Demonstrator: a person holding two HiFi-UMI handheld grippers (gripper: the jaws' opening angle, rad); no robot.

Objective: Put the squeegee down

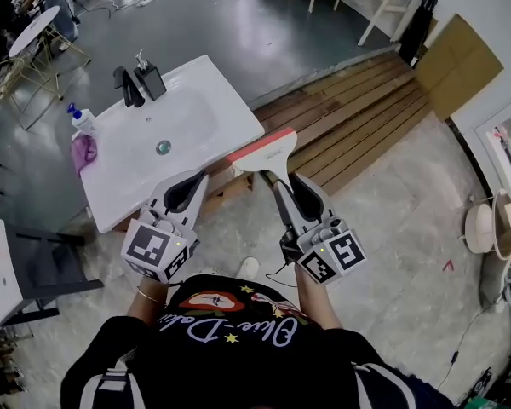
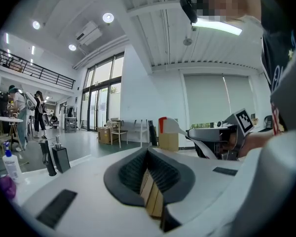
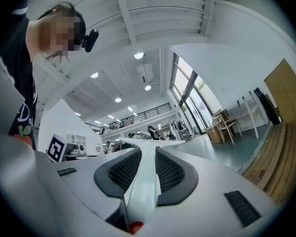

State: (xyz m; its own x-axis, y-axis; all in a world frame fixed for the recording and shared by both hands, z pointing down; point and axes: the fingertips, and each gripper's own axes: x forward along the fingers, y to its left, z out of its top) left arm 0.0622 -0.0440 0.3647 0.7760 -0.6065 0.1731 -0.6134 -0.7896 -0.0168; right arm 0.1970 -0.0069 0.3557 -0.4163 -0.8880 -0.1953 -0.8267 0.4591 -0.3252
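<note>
Both grippers are held low in front of the torso, pointed forward. The right gripper (image 1: pixel 288 186) is clamped on the squeegee (image 1: pixel 262 150) handle, with the blade held aloft near the white washbasin (image 1: pixel 206 100) corner. The left gripper (image 1: pixel 187 191) is closed on nothing. The handle's red end cap (image 3: pixel 134 226) is seen only in the right gripper view. The shirt script can't be read.

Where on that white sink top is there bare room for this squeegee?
The right rim of the sink top, nearest the squeegee, is bare; so is the basin around the drain. The left side is crowded: faucet and soap dispenser at the back, bottle and purple cloth at the corner.
</note>
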